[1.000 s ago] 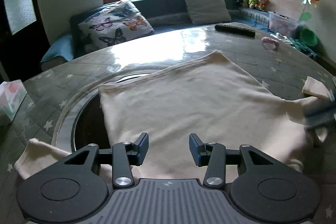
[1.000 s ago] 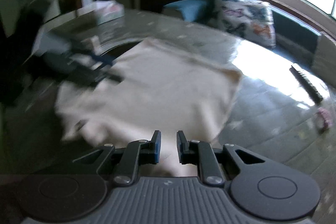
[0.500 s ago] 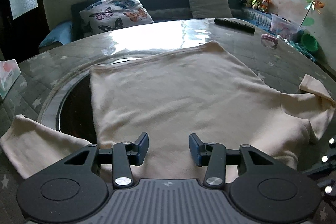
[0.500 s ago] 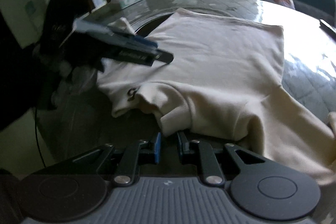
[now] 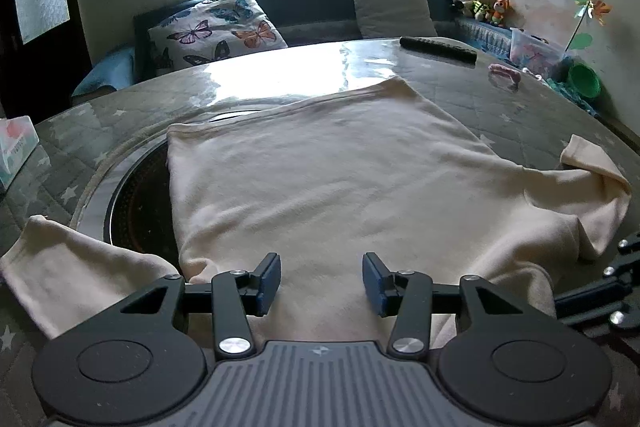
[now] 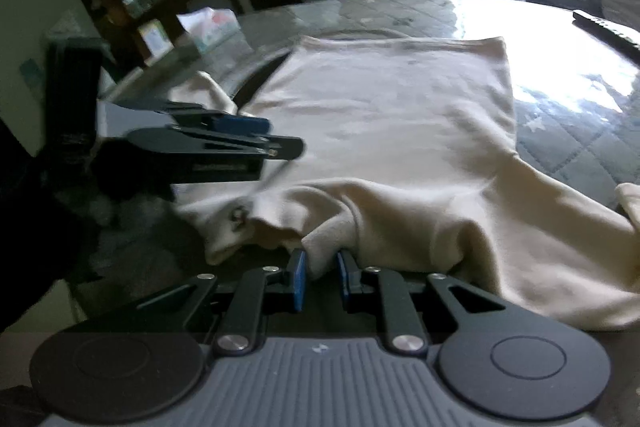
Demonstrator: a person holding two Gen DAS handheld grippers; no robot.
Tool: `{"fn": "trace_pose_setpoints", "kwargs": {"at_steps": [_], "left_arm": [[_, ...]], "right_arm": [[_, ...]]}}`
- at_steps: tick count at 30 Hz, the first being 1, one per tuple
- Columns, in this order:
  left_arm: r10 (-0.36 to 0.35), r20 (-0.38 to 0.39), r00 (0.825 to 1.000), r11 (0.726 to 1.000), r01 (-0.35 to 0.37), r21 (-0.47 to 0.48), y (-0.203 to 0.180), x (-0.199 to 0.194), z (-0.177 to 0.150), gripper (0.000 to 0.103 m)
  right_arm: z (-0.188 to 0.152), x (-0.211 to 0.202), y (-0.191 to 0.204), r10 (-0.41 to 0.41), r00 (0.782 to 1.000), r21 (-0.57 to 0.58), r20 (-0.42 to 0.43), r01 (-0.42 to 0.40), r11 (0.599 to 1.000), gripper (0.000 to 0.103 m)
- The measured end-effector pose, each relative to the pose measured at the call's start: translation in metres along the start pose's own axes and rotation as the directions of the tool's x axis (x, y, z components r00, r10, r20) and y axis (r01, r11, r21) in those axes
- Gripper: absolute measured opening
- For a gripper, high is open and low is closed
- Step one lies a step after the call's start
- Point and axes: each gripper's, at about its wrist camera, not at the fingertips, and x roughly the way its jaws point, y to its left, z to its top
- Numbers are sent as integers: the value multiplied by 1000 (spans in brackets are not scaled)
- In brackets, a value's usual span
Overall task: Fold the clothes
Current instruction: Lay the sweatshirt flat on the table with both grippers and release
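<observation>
**Right jaws closed in on the collar fold**

Jaws of the right gripper (image 6: pixel 320 277) had narrowed around a collar fold of the cream shirt (image 5: pixel 320 179) — half a second earlier they merely neared it. Left gripper (image 5: pixel 320 279) hovered, jaws apart, above the shirt spread on the counter (image 5: pixel 280 71) — folding could begin.

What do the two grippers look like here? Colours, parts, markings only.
Both match: the left gripper and right gripper have matte black linkage arms with silver pivot screws, blue fingertip pads, two round black discs, and a grey ribbed base with a small logo. No cables or sleeves are visible.
</observation>
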Motion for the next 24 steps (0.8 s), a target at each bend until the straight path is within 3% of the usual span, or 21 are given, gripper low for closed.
{"fn": "trace_pose_setpoints", "kwargs": {"at_steps": [8, 17, 24], "left_arm": [[21, 13, 1000, 999, -22, 37, -3, -2, -3, 56], [35, 59, 998, 985, -44, 169, -16, -17, -19, 60], [42, 95, 995, 962, -66, 267, -29, -31, -35, 62]], "right_arm": [[-4, -41, 23, -21, 998, -186, 67, 33, 982, 3], [-20, -33, 26, -21, 998, -214, -61, 7, 977, 6], [8, -47, 14, -61, 996, -200, 68, 74, 977, 10]]}}
